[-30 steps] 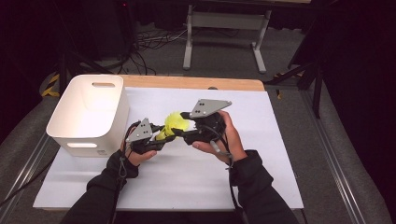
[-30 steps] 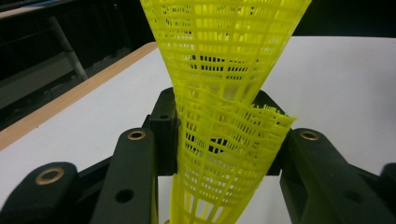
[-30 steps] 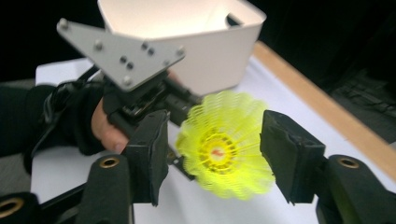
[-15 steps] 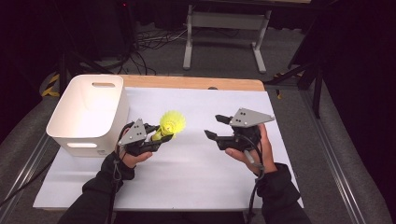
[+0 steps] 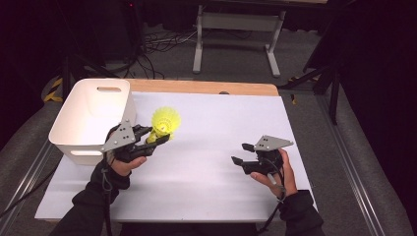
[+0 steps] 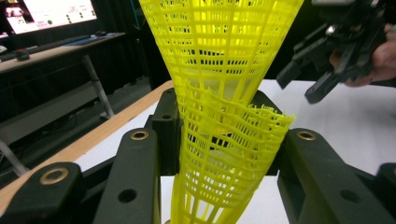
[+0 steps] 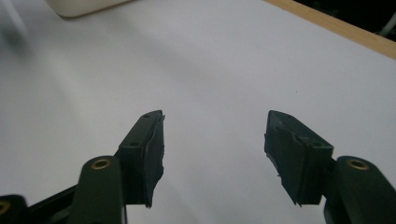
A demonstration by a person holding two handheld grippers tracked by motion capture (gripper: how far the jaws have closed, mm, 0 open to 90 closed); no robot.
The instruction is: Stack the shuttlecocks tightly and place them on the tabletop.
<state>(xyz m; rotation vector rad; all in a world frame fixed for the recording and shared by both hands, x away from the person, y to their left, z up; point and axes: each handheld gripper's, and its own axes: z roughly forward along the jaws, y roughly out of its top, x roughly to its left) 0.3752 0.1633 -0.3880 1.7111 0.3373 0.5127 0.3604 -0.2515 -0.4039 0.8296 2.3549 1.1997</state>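
A yellow mesh shuttlecock point(image 5: 165, 120) stands upright with its wide skirt up, held a little above the table beside the bin. My left gripper point(image 5: 160, 137) is shut on its narrow lower part. In the left gripper view the yellow mesh point(image 6: 224, 116) is pinched between the two black jaws of the left gripper point(image 6: 223, 144), and a second mesh layer seems nested around it. My right gripper point(image 5: 239, 154) hovers low over the right side of the white table, open. In its own view the right gripper point(image 7: 215, 140) has nothing between the jaws. It also appears far off in the left gripper view point(image 6: 317, 70).
A white plastic bin point(image 5: 81, 150) with handle slots stands at the table's left, right behind the left hand; its corner point(image 7: 79, 7) shows at the top of the right gripper view. White sheet point(image 5: 211, 147) covers the tabletop, with a wooden strip point(image 5: 206, 88) along the far edge.
The right gripper has pulled away from the shuttlecock, moving right and down toward the table. The left gripper keeps the shuttlecock and has lifted it slightly toward the bin.
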